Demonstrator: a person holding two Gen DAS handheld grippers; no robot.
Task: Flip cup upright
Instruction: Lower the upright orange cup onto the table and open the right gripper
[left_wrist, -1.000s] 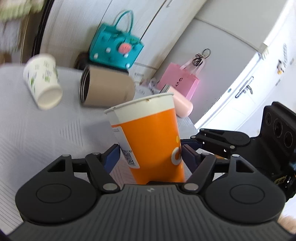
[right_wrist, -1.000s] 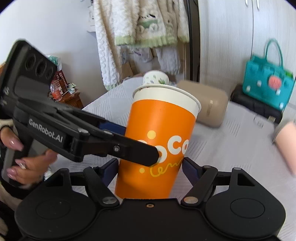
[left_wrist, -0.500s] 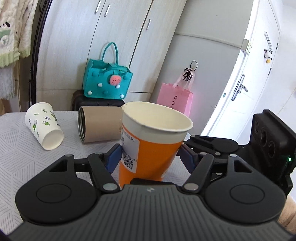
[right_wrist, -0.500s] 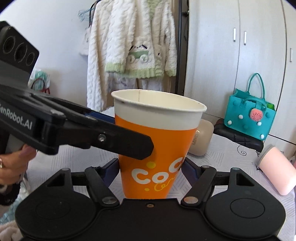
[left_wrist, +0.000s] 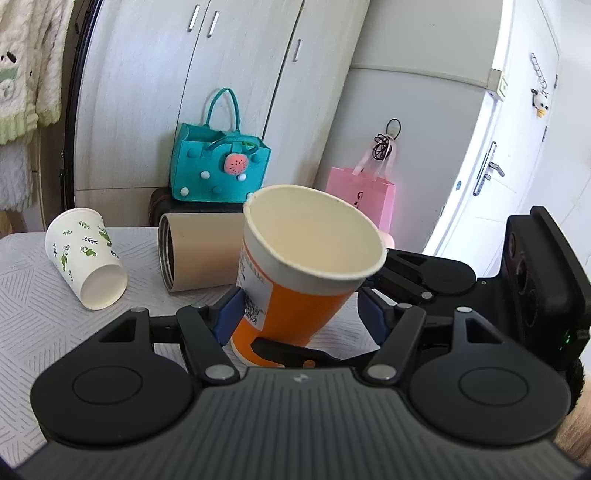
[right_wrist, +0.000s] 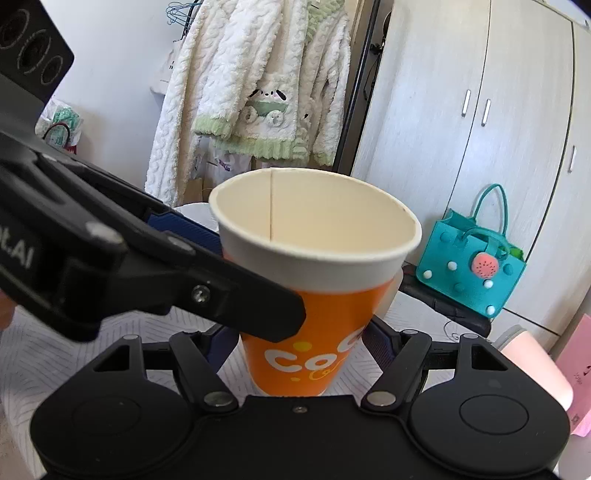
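Observation:
An orange paper cup (left_wrist: 295, 288) with a white rim stands mouth up, its open top toward both cameras; it also shows in the right wrist view (right_wrist: 314, 295). My left gripper (left_wrist: 299, 317) has its blue pads against the cup's sides and is shut on it. My right gripper (right_wrist: 303, 343) has its pads on both sides of the lower cup and is shut on it. The left gripper's arm (right_wrist: 147, 266) crosses in front of the cup in the right wrist view. The cup's base sits low over the white patterned table (left_wrist: 33, 295); contact is hidden.
A white leaf-print paper cup (left_wrist: 86, 258) and a beige tumbler (left_wrist: 199, 254) lie on their sides at the back left. A pink tumbler (right_wrist: 535, 365) lies at the right. A teal bag (left_wrist: 219, 170) and a pink bag (left_wrist: 364, 195) stand behind the table.
Both grippers have tilted and risen relative to the cup, so I now look down into its open mouth. The cup sits lower between the fingers.

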